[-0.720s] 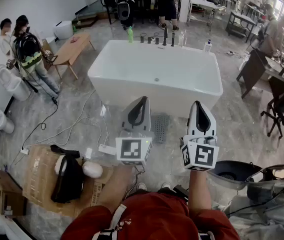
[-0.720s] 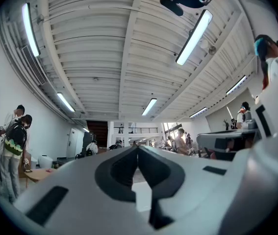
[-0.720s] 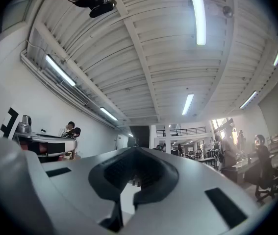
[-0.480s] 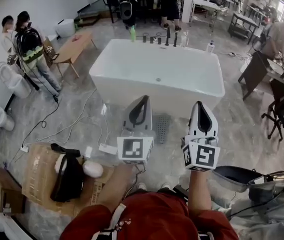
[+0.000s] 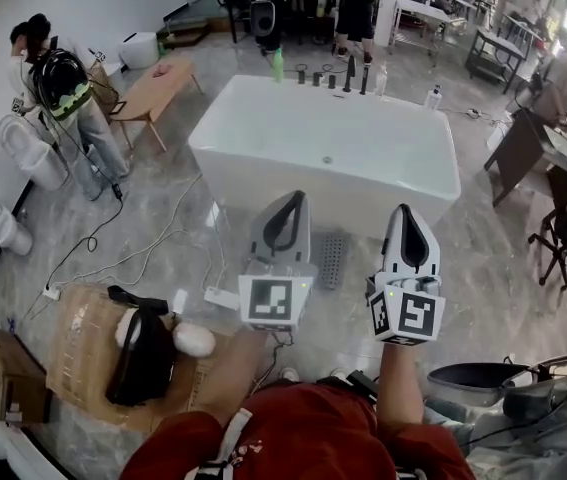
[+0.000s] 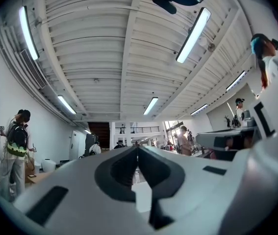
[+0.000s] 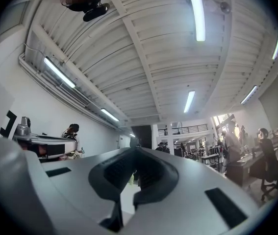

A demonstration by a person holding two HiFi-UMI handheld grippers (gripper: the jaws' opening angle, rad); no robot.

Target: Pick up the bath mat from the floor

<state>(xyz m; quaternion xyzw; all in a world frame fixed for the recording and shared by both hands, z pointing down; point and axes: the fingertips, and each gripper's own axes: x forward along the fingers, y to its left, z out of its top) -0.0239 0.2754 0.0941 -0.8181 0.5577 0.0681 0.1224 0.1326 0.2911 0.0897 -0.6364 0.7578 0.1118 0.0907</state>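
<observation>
Two claws, both shut tight, nothing in either. Left claw point(image 5: 292, 198) and right claw point(image 5: 404, 209) are held side by side at chest height, noses tipped a little above level. Each claw's own view takes in only ceiling point(image 6: 104, 58) and the far hall, no mat.

Mat point(image 5: 331, 258): small, grey, perforated, flat on the floor point(image 5: 163, 218). It lies just near of the tub point(image 5: 363, 200), close to its near wall. From the head view it sits between my two claws, well below them and untouched.

Step in hand, as I judge it: the reach has not begun.

How to do it well:
- Tip a claw steeply down first, so its own view finds the mat.
- Open wide before getting low, not at the floor.
- Go for the near short edge, away from the tub wall, so there is room to work.
- The floor looks polished stone; the mat may skate if pushed. Come down on the edge rather than shoving along it.
- Get one jaw under the lip, then close; it looks thin and floppy, so expect sag.
- The right claw looks marginally better placed, with the left spare to pin or share the load.
</observation>
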